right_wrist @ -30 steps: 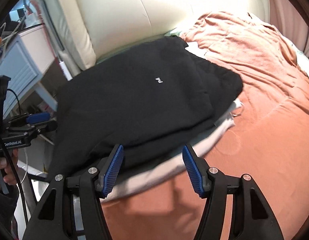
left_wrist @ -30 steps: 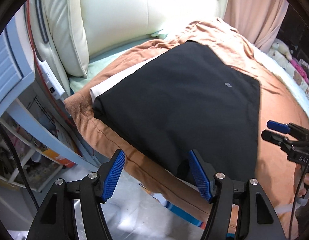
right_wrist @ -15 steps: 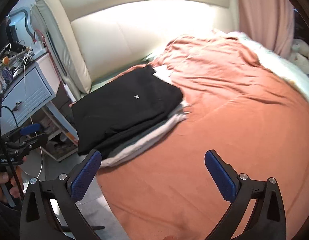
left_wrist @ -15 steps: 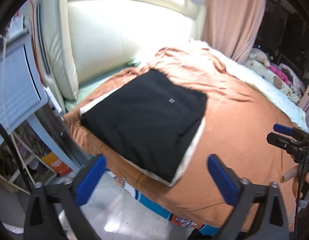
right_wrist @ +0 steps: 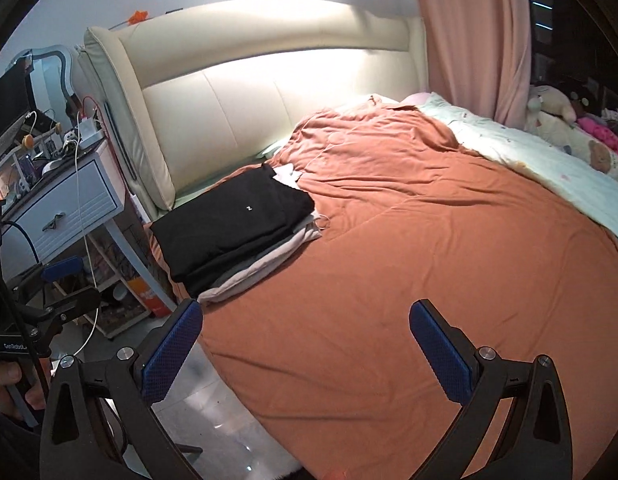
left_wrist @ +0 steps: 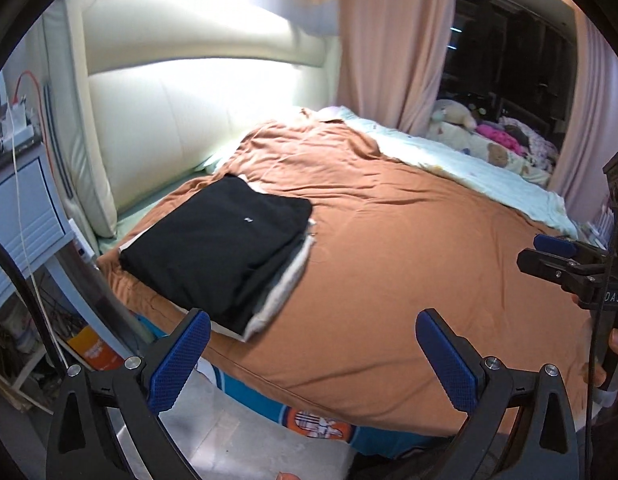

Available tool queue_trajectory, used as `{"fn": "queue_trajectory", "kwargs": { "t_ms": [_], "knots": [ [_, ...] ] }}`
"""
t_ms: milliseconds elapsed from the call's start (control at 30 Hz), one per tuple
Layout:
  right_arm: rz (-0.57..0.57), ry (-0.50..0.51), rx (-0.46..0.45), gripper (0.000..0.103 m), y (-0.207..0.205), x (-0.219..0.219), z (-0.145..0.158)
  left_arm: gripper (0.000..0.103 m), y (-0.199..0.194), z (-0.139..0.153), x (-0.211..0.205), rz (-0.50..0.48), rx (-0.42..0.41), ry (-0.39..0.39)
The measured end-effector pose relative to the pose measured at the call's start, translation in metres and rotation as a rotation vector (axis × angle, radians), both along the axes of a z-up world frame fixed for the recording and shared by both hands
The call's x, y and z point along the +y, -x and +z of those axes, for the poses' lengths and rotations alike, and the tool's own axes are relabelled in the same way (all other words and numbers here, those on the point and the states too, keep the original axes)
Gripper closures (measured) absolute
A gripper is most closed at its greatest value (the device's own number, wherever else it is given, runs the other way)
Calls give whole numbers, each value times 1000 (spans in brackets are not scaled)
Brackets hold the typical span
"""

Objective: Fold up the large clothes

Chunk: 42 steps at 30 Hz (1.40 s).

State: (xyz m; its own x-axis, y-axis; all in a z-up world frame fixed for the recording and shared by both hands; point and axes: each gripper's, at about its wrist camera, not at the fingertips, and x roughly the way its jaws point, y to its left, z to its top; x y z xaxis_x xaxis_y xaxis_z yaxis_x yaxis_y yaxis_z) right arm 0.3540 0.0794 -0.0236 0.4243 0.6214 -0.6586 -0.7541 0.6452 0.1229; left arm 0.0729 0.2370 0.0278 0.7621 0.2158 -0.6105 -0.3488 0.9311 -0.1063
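A folded black garment (left_wrist: 217,248) lies on top of a stack of folded grey and white clothes (left_wrist: 283,292) at the near left corner of the bed; it also shows in the right wrist view (right_wrist: 233,224). My left gripper (left_wrist: 313,356) is open and empty, held back from the bed edge. My right gripper (right_wrist: 305,348) is open and empty, above the orange bedspread (right_wrist: 409,264). Each gripper shows at the edge of the other's view: the right gripper (left_wrist: 565,264) and the left gripper (right_wrist: 57,292).
A cream padded headboard (right_wrist: 245,92) stands behind the bed. A blue-white nightstand (right_wrist: 65,204) with cables stands to the left. A mint blanket (left_wrist: 469,172), plush toys (right_wrist: 549,112) and pink curtains (left_wrist: 385,60) are at the far right. Grey floor (left_wrist: 237,432) lies below.
Both grippers have pulled back and up from the folded stack and opened wide. The black garment stays folded on the stack.
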Motion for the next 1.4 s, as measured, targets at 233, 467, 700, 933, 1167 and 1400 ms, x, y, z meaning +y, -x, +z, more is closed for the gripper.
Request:
{"fn": "queue_trajectory", "kwargs": {
  "t_ms": [233,467,700,933,1167,1400],
  "knots": [
    [-61,-34,-26,0,49,-58,13,0,33,12,-43,-46,-47,-6],
    [-106,-57,-64,0,96,-102,17,0,66,16,-75,-87,-84,-19],
    [-151,-73,-134,0,154,-139,18,0,102,14,-104,-126,-139,-22],
    [-178,-96,-177,0,202,-163,12,0,134,13,-130,-154,-196,-30],
    [-192,-116,-224,0,249,-183,-4,0,159,11,-157,-187,-217,-95],
    [-210,-147,-276,0,286,-201,-26,0,187,-5,-179,-215,-247,-128]
  ]
}}
